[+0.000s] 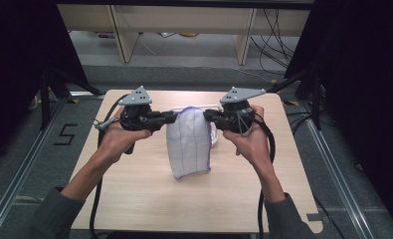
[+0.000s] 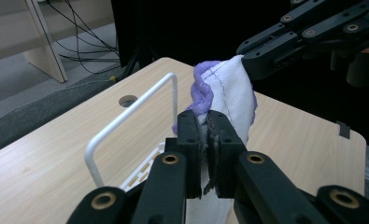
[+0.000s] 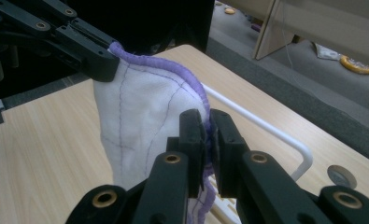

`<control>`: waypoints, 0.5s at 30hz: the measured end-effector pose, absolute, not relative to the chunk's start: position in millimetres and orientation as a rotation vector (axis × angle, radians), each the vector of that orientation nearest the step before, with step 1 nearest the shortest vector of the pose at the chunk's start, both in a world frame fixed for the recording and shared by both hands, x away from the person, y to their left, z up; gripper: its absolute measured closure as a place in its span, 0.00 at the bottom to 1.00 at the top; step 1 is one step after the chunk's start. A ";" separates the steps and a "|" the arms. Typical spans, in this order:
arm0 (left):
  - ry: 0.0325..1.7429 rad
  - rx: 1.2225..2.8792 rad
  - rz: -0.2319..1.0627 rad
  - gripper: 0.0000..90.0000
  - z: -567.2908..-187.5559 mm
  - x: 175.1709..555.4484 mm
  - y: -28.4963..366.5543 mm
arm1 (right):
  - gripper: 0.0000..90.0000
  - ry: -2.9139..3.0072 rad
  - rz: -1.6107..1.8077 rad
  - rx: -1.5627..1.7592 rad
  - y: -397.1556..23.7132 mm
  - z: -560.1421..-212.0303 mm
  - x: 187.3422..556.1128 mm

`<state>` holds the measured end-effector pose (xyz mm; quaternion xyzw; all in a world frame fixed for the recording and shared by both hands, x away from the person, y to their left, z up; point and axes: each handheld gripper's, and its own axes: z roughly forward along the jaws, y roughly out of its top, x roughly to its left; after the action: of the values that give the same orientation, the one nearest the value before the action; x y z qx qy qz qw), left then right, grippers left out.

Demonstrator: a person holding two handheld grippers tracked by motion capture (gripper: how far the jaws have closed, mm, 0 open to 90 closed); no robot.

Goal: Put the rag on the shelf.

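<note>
Your 2 tongs, left gripper (image 1: pixel 170 117) and right gripper (image 1: pixel 207 115), each clench a top corner of the cloth (image 1: pixel 188 144); its long axis hangs straight down between them, equally near both.

White cloth (image 1: pixel 188 144) with purple grid stitching and purple edge, white rack (image 2: pixel 126 116), pale wood table (image 1: pixel 134 199)

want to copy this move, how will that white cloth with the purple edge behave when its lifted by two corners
Probably floppy: the cloth hangs in a loose drape between the left gripper and right gripper. It looks light, since two small pinches at the purple edge carry it. Its free lower end may drag over the table.
</note>
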<state>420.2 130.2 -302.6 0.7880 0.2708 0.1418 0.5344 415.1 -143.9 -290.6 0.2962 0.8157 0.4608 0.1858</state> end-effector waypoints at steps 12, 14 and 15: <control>0.659 1.867 0.366 0.93 -284.8 440.4 124.2 | 0.94 2.257 1.301 0.875 -148.2 -275.8 431.2; 0.664 1.862 0.376 0.93 -281.1 443.9 123.7 | 0.94 2.253 1.299 0.875 -148.7 -271.8 434.6; 0.664 1.861 0.378 0.93 -279.6 445.3 123.5 | 0.94 2.244 1.296 0.858 -149.1 -270.1 437.0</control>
<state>445.3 123.5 -279.6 0.7812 0.2789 0.1588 0.5354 437.0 -149.1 -270.1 0.3078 0.8046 0.4648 0.2046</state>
